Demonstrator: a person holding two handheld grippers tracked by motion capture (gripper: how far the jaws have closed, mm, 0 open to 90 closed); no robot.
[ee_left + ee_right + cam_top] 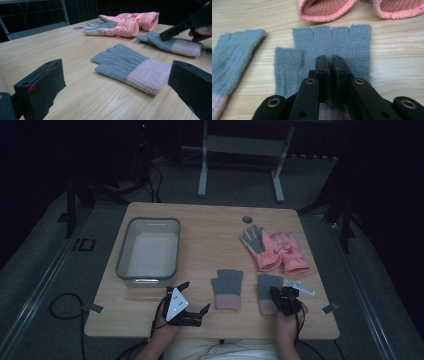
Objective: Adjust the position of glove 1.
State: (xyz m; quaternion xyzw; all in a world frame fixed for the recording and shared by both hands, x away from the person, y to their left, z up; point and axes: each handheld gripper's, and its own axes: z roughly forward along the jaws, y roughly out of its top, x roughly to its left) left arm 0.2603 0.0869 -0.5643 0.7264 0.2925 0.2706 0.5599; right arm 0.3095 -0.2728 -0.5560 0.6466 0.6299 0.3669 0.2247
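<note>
Two grey knit gloves with pink cuffs lie flat near the table's front. The left glove [228,287] [125,66] [234,55] lies free. My right gripper [282,295] [330,58] is shut on the palm of the right glove [267,285] [332,40] [172,43], pinching a fold of knit just above the cuff. My left gripper [196,296] [116,68] rests near the front edge, jaws wide open and empty, pointing at the left glove.
A pair of pink padded winter gloves [275,251] [125,23] [324,8] lies behind the knit gloves at the right. A clear plastic bin [122,255] stands at the table's left. A small white strip [302,287] lies beside the right glove. A cable hole [247,219] is at the back.
</note>
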